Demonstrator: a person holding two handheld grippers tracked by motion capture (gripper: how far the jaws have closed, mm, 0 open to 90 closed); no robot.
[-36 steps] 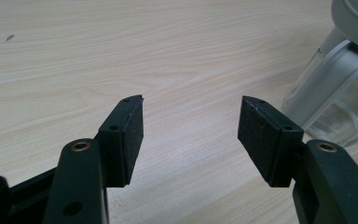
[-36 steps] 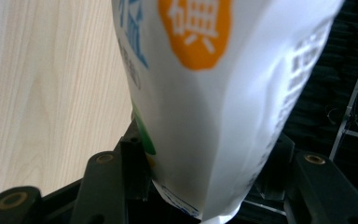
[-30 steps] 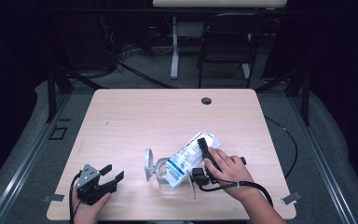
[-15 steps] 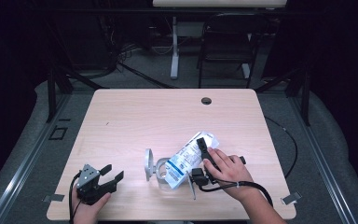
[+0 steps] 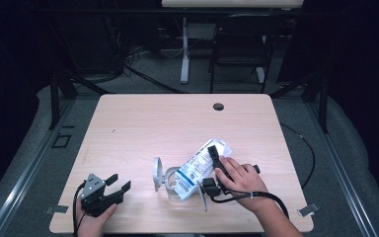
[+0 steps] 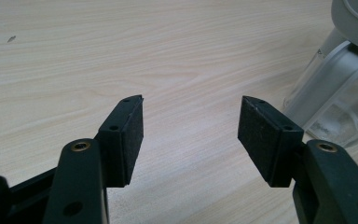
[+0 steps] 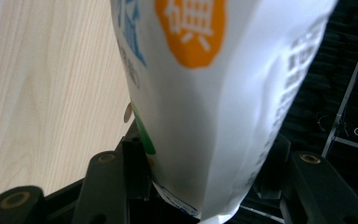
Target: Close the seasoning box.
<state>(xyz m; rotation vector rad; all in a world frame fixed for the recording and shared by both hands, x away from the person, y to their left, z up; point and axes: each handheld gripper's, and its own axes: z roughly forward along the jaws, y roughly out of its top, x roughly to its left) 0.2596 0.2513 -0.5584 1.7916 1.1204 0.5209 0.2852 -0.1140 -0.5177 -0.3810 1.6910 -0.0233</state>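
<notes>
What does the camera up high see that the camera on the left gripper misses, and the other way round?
The high view alone takes in the whole table, the white bag clamped in the right gripper, and a chair behind. The left gripper view alone gives the left gripper's pads close up, apart with bare wood between them. Both show the clear jar with its open grey lid.
</notes>
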